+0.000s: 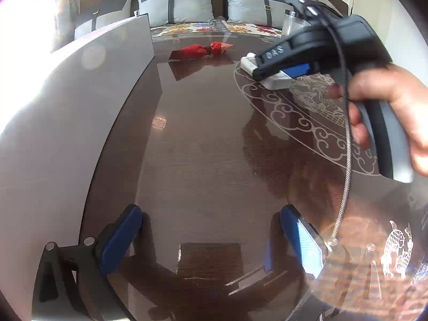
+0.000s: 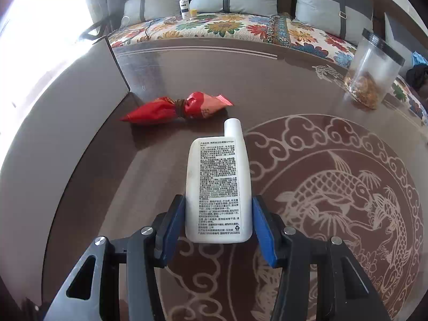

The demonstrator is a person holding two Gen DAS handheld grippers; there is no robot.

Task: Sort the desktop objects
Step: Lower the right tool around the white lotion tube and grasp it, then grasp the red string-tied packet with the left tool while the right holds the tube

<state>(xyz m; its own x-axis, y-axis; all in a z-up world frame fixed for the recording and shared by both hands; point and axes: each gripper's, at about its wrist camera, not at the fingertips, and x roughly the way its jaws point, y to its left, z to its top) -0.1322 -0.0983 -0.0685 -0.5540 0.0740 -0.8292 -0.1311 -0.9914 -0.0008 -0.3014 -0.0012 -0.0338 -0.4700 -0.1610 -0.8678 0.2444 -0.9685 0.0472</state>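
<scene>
A white flat bottle (image 2: 218, 187) with small printed text lies on the dark table (image 2: 240, 75), cap pointing away. My right gripper (image 2: 218, 222) is shut on its lower part, one blue pad against each side. The left wrist view shows the same bottle (image 1: 276, 83) under the right gripper (image 1: 272, 73), which a hand (image 1: 396, 101) holds. A red snack bag (image 2: 176, 107), tied in the middle, lies beyond the bottle, and it shows again (image 1: 200, 50) in the left wrist view. My left gripper (image 1: 211, 240) stands wide open over bare table, nothing between its blue pads.
A grey upright panel (image 2: 80, 93) bounds the table's left side. A clear jar (image 2: 374, 72) with dried contents stands at the far right. Behind the table is a sofa with a floral cover (image 2: 227, 29), grey cushions and a small bottle (image 2: 184, 5).
</scene>
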